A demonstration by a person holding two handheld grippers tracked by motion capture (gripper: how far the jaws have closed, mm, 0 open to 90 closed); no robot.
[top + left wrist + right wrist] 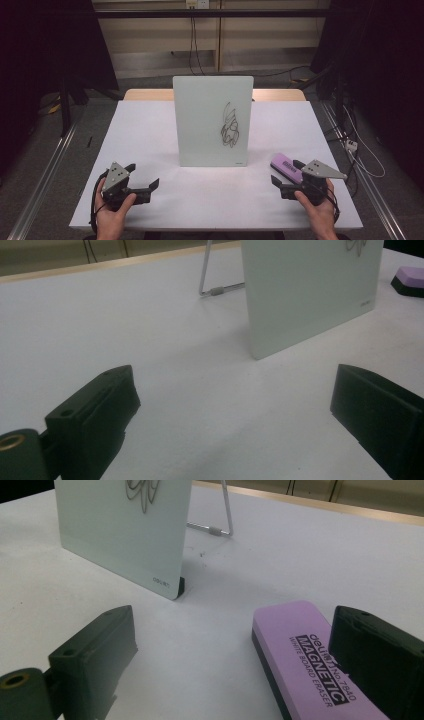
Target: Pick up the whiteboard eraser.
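Note:
A small white board (212, 120) stands upright mid-table on a wire stand (227, 515), with a black scribble (230, 127) on its face. A purple magnetic eraser (285, 165) lies flat at the right, near the board's lower right corner. My right gripper (285, 171) is open at it. In the right gripper view the eraser (305, 665) lies between the jaws against the right one, and the left jaw stands well clear of it. My left gripper (143, 175) rests open on the table at the front left, nothing between its jaws.
The white table (150, 130) has a wooden strip along its far edge. Floor rails run along both sides, and cables lie on the floor at the right and behind. From the left gripper view the board (310, 290) is ahead to the right.

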